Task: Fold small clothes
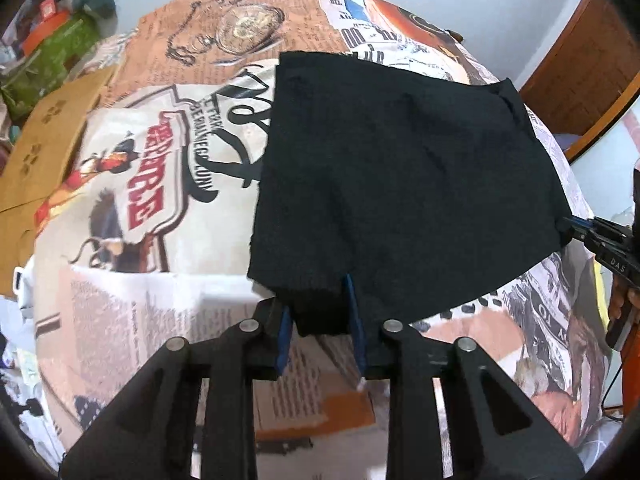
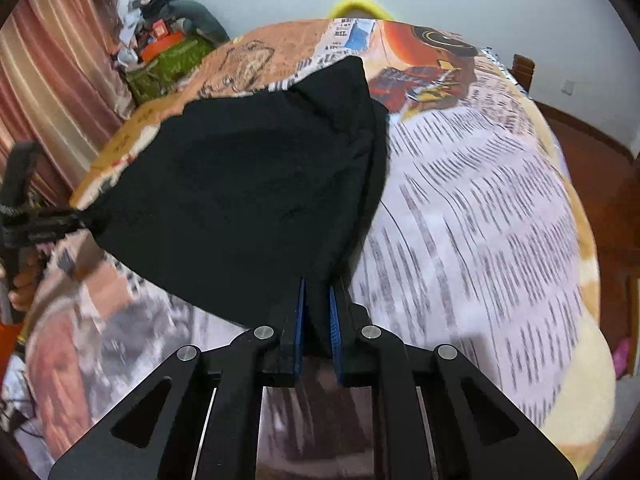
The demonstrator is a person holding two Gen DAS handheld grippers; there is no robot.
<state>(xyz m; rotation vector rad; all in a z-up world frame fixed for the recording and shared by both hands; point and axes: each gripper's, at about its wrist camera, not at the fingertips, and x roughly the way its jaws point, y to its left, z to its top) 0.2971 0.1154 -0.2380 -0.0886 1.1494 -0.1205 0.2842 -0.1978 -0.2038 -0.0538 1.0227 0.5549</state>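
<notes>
A small black garment point(image 1: 400, 168) is held stretched above a bed covered with a newspaper-print blanket point(image 1: 140, 184). My left gripper point(image 1: 322, 312) is shut on the garment's near left corner, bunched between the blue pads. My right gripper point(image 2: 318, 320) is shut on the other near corner of the garment point(image 2: 248, 184). The right gripper also shows at the right edge of the left wrist view point(image 1: 576, 232), pinching the cloth. The left gripper shows at the left edge of the right wrist view point(image 2: 76, 216). The garment's far edge rests on the blanket.
A flat cardboard box point(image 1: 44, 148) lies at the bed's left side. A pile of bags and clothes point(image 2: 168, 48) sits beyond the bed near a striped curtain point(image 2: 52, 92). A wooden headboard or door frame point(image 1: 576, 80) stands at the right.
</notes>
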